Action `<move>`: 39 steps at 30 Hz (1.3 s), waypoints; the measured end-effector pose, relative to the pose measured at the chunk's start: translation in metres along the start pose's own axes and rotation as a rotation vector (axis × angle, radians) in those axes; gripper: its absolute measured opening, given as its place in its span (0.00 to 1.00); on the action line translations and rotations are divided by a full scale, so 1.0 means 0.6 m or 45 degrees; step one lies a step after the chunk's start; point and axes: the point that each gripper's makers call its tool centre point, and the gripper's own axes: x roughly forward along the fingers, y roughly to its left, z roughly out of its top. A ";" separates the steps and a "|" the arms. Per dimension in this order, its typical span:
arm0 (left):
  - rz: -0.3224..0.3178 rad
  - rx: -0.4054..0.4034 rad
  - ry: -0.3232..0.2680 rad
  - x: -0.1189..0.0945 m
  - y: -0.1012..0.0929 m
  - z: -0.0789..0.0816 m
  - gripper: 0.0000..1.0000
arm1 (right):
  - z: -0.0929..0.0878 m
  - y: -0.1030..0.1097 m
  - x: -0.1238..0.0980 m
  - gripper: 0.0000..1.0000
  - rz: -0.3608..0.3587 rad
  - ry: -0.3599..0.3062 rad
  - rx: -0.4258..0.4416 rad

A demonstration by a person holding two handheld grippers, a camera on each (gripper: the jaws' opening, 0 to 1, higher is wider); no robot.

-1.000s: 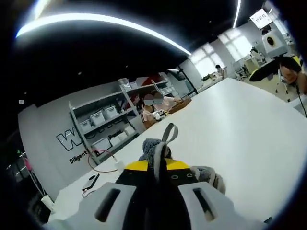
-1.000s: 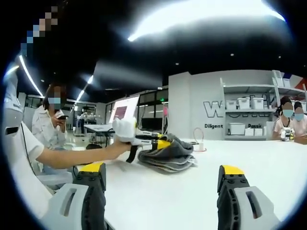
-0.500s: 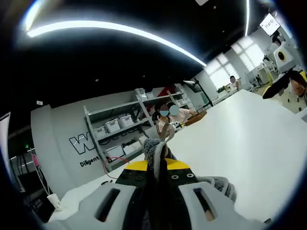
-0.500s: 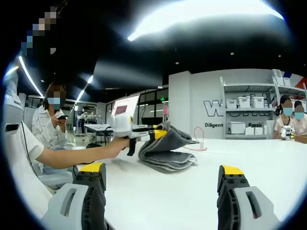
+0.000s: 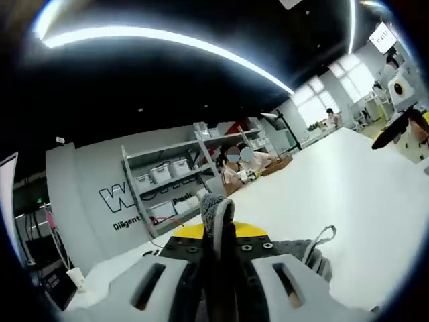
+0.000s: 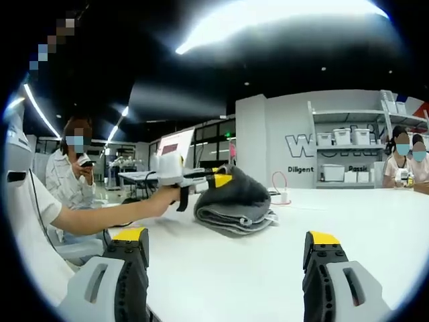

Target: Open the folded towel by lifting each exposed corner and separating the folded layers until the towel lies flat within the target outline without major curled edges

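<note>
A folded grey towel [image 6: 234, 204] lies on the white table [image 6: 268, 268], its upper layer lifted at the left end. My left gripper [image 6: 216, 181] is shut on that raised corner, with a hand and bare forearm behind it. In the left gripper view the pinched grey towel edge [image 5: 218, 215] stands up between the shut jaws of the left gripper [image 5: 219, 243], and a hanging loop [image 5: 322, 236] trails to the right. My right gripper [image 6: 224, 243] is open, low over the table and well short of the towel, with nothing between its fingers.
A seated person [image 6: 67, 174] is at the left, beyond the table edge. Grey shelving [image 5: 177, 181] with white bins lines the far wall, with two masked people [image 6: 405, 164] working by it. A red cable and a small white block [image 6: 280, 196] lie behind the towel.
The left gripper has raised the towel's top layer higher off the stack, and the folds have opened at the left end. The right gripper has held still.
</note>
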 end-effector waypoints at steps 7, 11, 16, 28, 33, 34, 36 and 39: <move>-0.262 0.125 0.142 0.026 -0.098 -0.042 0.13 | -0.004 -0.010 0.000 0.97 -0.019 0.000 0.010; -0.313 0.148 0.194 0.037 -0.112 -0.066 0.14 | -0.004 -0.007 0.000 0.97 -0.009 -0.001 0.016; -0.330 0.147 0.213 0.030 -0.119 -0.070 0.16 | -0.004 -0.005 0.001 0.97 -0.006 0.001 0.015; -0.344 0.027 0.237 0.023 -0.124 -0.072 0.27 | -0.009 -0.004 0.001 0.97 -0.001 0.009 0.020; -0.341 0.047 0.202 0.022 -0.129 -0.061 0.42 | -0.010 -0.004 0.001 0.97 0.002 0.013 0.021; -0.361 0.061 0.173 0.021 -0.135 -0.053 0.39 | -0.010 -0.005 0.001 0.97 -0.001 0.013 0.022; -0.382 0.079 0.156 0.020 -0.141 -0.048 0.38 | -0.010 -0.007 0.000 0.97 -0.005 0.011 0.024; -0.390 0.098 0.168 0.023 -0.148 -0.051 0.48 | -0.010 -0.008 0.000 0.97 -0.008 0.010 0.026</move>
